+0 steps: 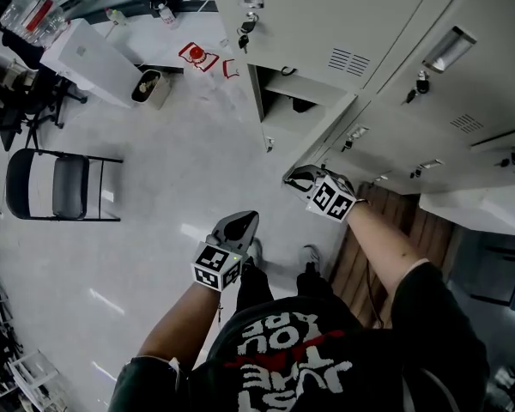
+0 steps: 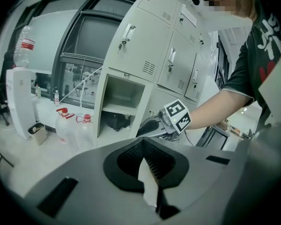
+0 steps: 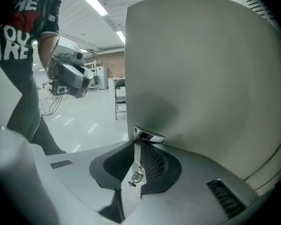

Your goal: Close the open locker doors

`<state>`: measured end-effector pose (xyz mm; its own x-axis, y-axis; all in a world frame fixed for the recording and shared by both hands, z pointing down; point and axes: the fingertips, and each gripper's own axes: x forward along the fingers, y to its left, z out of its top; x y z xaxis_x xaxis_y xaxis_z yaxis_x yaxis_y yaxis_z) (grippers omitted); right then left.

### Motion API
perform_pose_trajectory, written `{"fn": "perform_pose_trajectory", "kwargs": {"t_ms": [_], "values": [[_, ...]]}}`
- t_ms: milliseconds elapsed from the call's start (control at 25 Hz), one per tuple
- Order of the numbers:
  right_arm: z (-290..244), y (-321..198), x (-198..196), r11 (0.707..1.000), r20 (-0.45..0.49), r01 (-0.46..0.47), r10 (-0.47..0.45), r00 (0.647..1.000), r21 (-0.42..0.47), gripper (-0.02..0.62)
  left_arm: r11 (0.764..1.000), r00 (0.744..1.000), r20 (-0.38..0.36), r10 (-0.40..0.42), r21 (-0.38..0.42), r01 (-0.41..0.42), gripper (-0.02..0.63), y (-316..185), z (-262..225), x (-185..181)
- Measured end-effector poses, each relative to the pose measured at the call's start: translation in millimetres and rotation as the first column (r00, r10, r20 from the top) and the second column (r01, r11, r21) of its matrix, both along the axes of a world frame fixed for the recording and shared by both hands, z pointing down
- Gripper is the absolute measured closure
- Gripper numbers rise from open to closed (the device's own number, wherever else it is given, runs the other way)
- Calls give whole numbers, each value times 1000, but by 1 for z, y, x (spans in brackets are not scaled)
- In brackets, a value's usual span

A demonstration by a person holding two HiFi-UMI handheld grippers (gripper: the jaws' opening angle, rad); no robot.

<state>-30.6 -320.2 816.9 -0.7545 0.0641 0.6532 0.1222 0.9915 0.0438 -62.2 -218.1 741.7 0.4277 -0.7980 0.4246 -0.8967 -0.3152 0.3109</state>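
A workshop or lab hall: a bank of grey steel lockers (image 1: pixel 386 41) on a pale polished floor (image 1: pixel 180 178), a folding chair (image 1: pixel 60 185), water jugs (image 2: pixel 65 125), ceiling strip lights (image 3: pixel 91 1)

Left gripper (image 1: pixel 245 220): my jaws together, empty, forearm held low.
Right gripper (image 1: pixel 295 179): my arm outstretched, jaws pinching locker door (image 3: pixel 201 78) edge.

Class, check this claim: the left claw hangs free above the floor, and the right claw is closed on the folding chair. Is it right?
No. The right claw is closed on the edge of an open locker door, as the right gripper view shows; the folding chair stands untouched. The left claw does hang free above the floor.
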Motion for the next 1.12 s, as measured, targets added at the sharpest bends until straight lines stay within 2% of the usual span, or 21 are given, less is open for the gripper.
{"fn": "perform_pose_trajectory", "kwargs": {"t_ms": [280, 560, 920, 1120], "values": [[1, -22, -37, 993, 31, -115, 114, 993, 31, 538, 1000, 1000, -2, 12, 3, -12, 598, -16, 4, -36], [4, -48, -68, 963, 50, -265, 263, 963, 38, 538, 998, 999, -16, 38, 42, -37, 598, -44, 2, -73], [8, -84, -101, 901, 70, -432, 429, 901, 45, 538, 995, 997, -42, 68, 75, -65, 598, -70, 5, -111], [9, -107, -117, 847, 95, -531, 526, 845, 27, 540, 994, 995, -50, 81, 81, -77, 598, -77, 9, -128]]}}
